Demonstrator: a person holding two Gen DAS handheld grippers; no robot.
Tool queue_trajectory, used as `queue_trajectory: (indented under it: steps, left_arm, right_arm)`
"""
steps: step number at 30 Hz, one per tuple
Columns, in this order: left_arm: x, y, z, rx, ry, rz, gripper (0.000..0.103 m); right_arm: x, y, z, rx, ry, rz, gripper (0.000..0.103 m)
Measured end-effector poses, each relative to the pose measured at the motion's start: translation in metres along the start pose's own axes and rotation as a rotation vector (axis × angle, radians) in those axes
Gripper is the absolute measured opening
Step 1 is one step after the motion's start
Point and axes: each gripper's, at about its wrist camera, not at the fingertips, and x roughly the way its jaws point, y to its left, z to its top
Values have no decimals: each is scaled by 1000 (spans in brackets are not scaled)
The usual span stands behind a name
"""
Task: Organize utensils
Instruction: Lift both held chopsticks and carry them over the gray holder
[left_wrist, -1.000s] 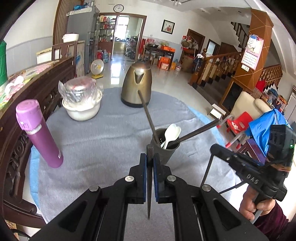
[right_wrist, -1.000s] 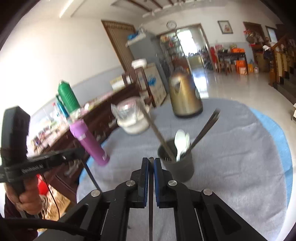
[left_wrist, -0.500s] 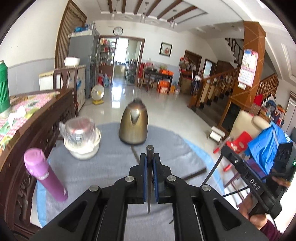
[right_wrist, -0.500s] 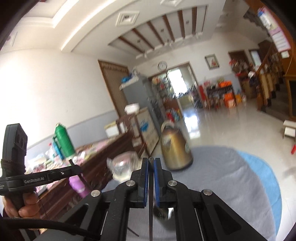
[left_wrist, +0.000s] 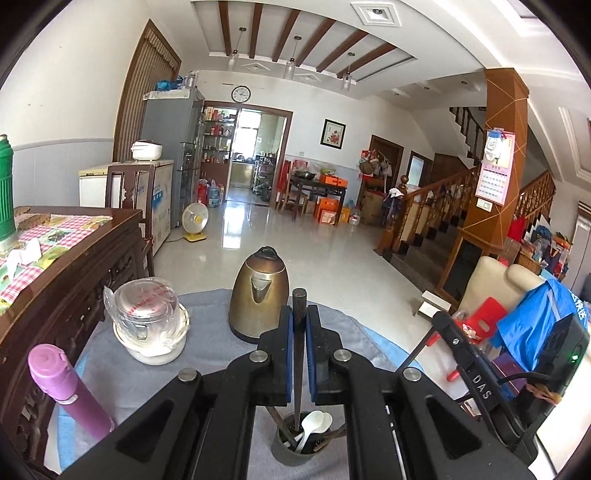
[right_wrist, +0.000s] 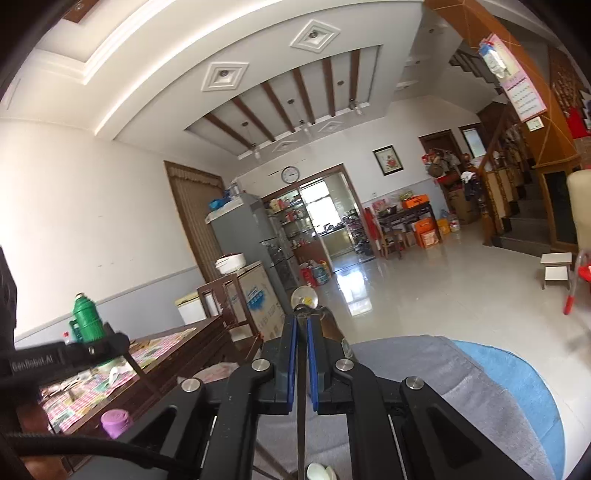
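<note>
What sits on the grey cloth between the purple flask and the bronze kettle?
In the left wrist view, a white bowl topped with a clear plastic-wrapped container stands between the purple flask and the bronze kettle.

1. Cloth (left_wrist: 207, 317) – grey, over a blue mat (right_wrist: 517, 373).
2. Kettle (left_wrist: 258, 291) – brassy gold.
3. Flask (left_wrist: 70, 391) – purple, pale pink cap.
4. Cup (left_wrist: 291, 456) – dark grey; spoons (left_wrist: 314, 424) in it white.
5. Bowl (left_wrist: 151, 350) – white, clear lid with red print.
6. Thermos (right_wrist: 86, 319) – green.
7. Sideboard (left_wrist: 74, 280) – dark brown wood, pink-checked cover.
8. Gripper pads (left_wrist: 289, 354) – blue, on black bodies.
9. Chopstick (left_wrist: 298, 354) between them – dark.
</note>
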Motion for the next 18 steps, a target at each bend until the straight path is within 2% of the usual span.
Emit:
queue_trajectory:
  steps: [6,18]
  left_arm:
    - [27,4,-17,-37,54,5,7]
    - [34,0,-40,-46,116,5,7]
  right_arm:
    - [8,8,-5,-47,-8,-33,6]
    - [9,7,-22,-82,32,-42,6]
